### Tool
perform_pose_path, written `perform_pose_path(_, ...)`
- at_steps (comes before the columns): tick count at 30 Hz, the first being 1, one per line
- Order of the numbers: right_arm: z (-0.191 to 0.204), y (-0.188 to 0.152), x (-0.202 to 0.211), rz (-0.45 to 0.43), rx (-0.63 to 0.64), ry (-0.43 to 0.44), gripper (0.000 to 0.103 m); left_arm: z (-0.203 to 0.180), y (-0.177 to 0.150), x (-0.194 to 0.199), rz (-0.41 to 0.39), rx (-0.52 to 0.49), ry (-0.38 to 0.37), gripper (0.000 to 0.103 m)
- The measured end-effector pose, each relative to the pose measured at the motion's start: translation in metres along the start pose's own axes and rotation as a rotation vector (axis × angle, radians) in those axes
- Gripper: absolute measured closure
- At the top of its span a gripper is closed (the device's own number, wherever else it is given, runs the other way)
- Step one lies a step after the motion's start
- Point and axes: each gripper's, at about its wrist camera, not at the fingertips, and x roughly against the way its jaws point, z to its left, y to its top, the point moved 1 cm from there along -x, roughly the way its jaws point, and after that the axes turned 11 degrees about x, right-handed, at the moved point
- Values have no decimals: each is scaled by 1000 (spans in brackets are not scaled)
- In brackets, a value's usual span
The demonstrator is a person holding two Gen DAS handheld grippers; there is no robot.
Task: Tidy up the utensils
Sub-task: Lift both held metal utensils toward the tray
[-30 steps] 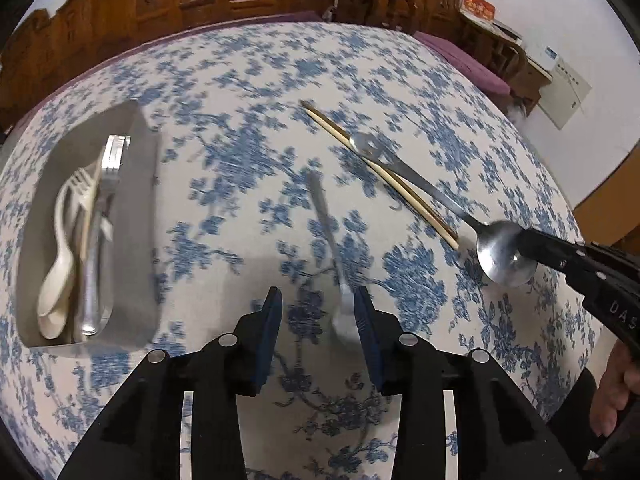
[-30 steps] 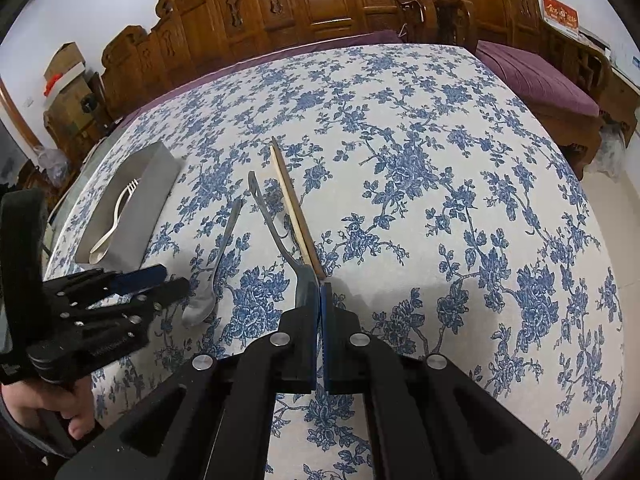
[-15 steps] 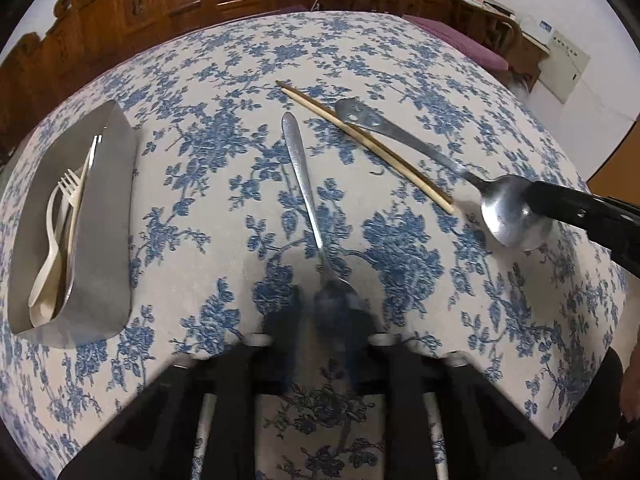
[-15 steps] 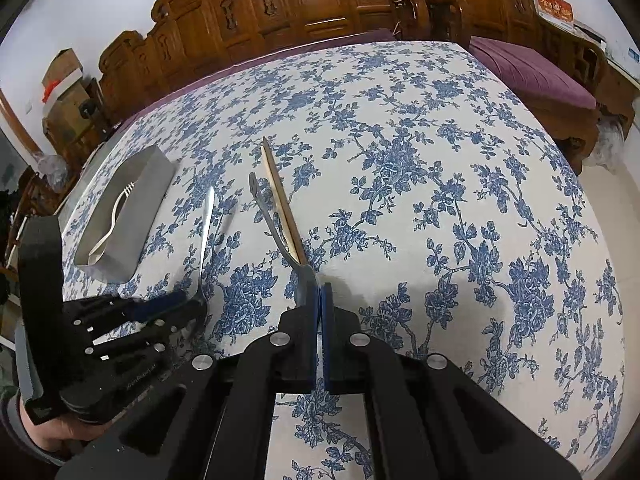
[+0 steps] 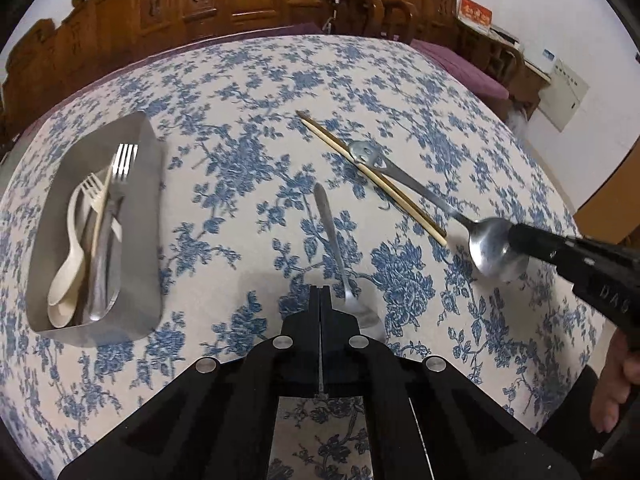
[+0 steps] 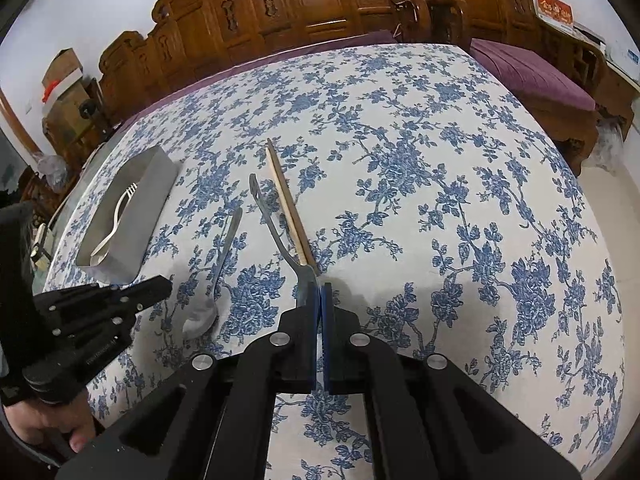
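The small spoon lies flat on the floral-clothed counter. Its bowl is just right of the left hand-held gripper and its handle runs forward, away from the fingertips. That gripper's jaws have just been closing and now meet with nothing between them, the spoon outside and beside them. It points steeply down at the cloth, and the person's left hand grips its handle from below.

The right hand-held gripper, also angled steeply down, is clenched on the bowl of the large spoon, whose handle reaches forward and crosses the chopsticks near its far end.

Forward and to the left of the left gripper stands a metal tray holding forks and pale spoons.
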Motion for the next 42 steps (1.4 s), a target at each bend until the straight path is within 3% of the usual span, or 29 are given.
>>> perform_pose_path(2, 1, 0, 1, -1, 3, 2, 101, -1, -1, -3, 23, -3, -17, 103)
perform_pose_path(4, 1, 0, 3, -3, 4, 2, 101, -6, -5, -2, 18, -31, -21, 95)
perform_pose_path(6, 0, 0, 4, -5, 2, 1, 101, -14, -9, -2, 12, -61, -27, 74)
perform_pose_path(10, -5, -3, 6, -7, -7, 0, 101, -31, -17, -9, 26, -114, -41, 72)
perform_pose_path(17, -12, -8, 8, -8, -20, 4, 100, -41, -30, -29, 60, -210, 43, 72)
perform_pose_path(19, -13, -8, 8, -9, -22, 5, 100, -39, -30, -32, 57, -220, 61, 77)
perform_pose_path(21, -13, -9, 7, -9, -23, 7, 100, -34, -27, -32, 56, -207, 62, 96)
perform_pose_path(23, -13, -9, 7, -9, -23, 7, 100, -27, -25, -30, 58, -185, 53, 100)
perform_pose_path(31, -8, -9, 7, -7, -19, 7, 100, -4, -21, -18, 45, -106, -25, 101)
perform_pose_path(42, 15, 3, 2, -15, 12, 23, 100, 10, -6, 16, -32, -106, -52, 101)
